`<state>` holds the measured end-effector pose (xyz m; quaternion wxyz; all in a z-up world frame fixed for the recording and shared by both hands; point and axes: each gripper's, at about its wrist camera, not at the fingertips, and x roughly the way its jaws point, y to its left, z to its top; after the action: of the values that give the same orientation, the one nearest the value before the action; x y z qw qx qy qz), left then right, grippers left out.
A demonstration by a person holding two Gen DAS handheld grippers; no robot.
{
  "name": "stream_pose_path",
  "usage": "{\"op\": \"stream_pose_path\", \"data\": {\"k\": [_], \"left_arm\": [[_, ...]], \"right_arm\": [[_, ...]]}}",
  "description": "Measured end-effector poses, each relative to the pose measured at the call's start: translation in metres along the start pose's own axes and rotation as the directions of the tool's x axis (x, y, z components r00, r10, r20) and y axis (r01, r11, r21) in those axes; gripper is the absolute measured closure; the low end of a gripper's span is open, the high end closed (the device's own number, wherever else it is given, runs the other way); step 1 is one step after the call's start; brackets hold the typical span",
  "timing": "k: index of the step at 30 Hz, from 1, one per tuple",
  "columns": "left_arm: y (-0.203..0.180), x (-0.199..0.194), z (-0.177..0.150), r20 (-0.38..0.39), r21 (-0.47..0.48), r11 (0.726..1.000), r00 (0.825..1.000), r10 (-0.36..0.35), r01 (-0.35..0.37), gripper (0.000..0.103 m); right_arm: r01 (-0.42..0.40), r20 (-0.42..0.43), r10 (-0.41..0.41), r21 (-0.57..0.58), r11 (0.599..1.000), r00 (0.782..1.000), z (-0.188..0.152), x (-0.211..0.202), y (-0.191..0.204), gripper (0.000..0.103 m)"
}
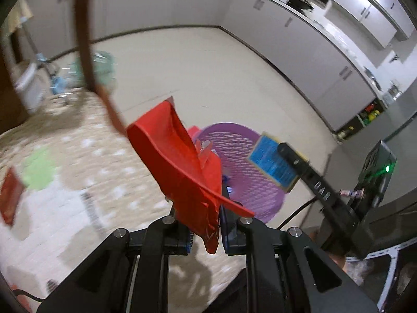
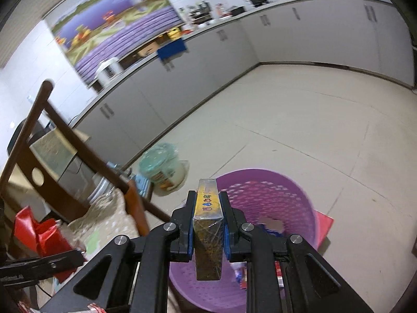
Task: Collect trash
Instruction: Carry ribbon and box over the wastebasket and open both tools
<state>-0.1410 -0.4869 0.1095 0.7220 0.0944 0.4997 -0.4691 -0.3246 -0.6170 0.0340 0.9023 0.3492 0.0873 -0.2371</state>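
My left gripper [image 1: 206, 208] is shut on a crumpled red wrapper [image 1: 177, 161], which sticks up between its jaws. Beyond it, a purple perforated basket [image 1: 242, 156] stands on the floor with some scraps inside. My right gripper [image 2: 207, 208] is shut on a small yellow and dark box [image 2: 207, 224], held over the near rim of the purple basket [image 2: 286, 195]. In the left wrist view that box [image 1: 273, 164] shows a blue face, above the basket's right side. The right wrist view shows the red wrapper [image 2: 39, 232] at lower left.
A table with a beige patterned cloth [image 1: 78, 156] lies left, with a green scrap [image 1: 39, 169] and a red packet [image 1: 10, 198] on it. A brown chair [image 2: 78, 140] stands beside it. A teal-lidded jar [image 2: 161, 167] sits on the floor. White cabinets [image 2: 312, 39] line the walls.
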Motion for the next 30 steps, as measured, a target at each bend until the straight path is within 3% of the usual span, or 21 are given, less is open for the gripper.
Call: {"op": "stream_pose_path", "data": {"k": [4, 6, 8, 10, 11, 12, 16, 22, 30], "left_arm": [[-0.018, 0.031, 0.021, -0.04, 0.007, 0.997, 0.996, -0.082, 0.083, 0.088], [-0.023, 0.041, 0.028, -0.046, 0.013, 0.995, 0.994, -0.103, 0.103, 0.083], [-0.025, 0.044, 0.03, -0.041, 0.013, 0.993, 0.992, -0.116, 0.116, 0.056], [-0.022, 0.042, 0.029, -0.015, -0.003, 0.992, 0.992, -0.126, 0.126, 0.043], [-0.02, 0.04, 0.028, -0.011, -0.006, 0.992, 0.992, -0.127, 0.127, 0.042], [-0.018, 0.038, 0.027, -0.013, -0.008, 0.992, 0.992, -0.124, 0.124, 0.042], [-0.004, 0.021, 0.017, -0.001, -0.048, 0.993, 0.994, -0.108, 0.108, 0.042], [0.024, -0.014, -0.012, 0.026, -0.101, 0.995, 1.0, -0.014, 0.017, 0.041], [0.056, -0.061, -0.057, 0.062, -0.16, 0.984, 0.994, 0.094, -0.083, 0.039]], "right_arm": [[0.032, 0.0, -0.032, 0.044, 0.999, 0.999, 0.005, -0.001, -0.018, 0.085], [0.058, -0.006, -0.058, 0.051, 0.997, 0.998, 0.006, 0.002, -0.021, 0.085], [0.09, -0.017, -0.089, 0.056, 0.994, 0.996, 0.006, 0.005, -0.023, 0.082], [0.109, -0.019, -0.108, 0.063, 0.992, 0.994, 0.007, 0.006, -0.023, 0.071], [0.112, -0.017, -0.111, 0.065, 0.992, 0.994, 0.007, 0.007, -0.022, 0.059], [0.115, -0.012, -0.115, 0.061, 0.991, 0.993, 0.007, 0.007, -0.02, 0.054], [0.137, 0.01, -0.137, 0.01, 0.99, 0.99, 0.006, 0.005, -0.008, 0.054], [0.168, 0.047, -0.165, -0.06, 0.984, 0.985, 0.001, 0.005, 0.016, 0.051], [0.159, 0.087, -0.146, -0.172, 0.972, 0.985, -0.011, 0.007, 0.06, 0.037]]}}
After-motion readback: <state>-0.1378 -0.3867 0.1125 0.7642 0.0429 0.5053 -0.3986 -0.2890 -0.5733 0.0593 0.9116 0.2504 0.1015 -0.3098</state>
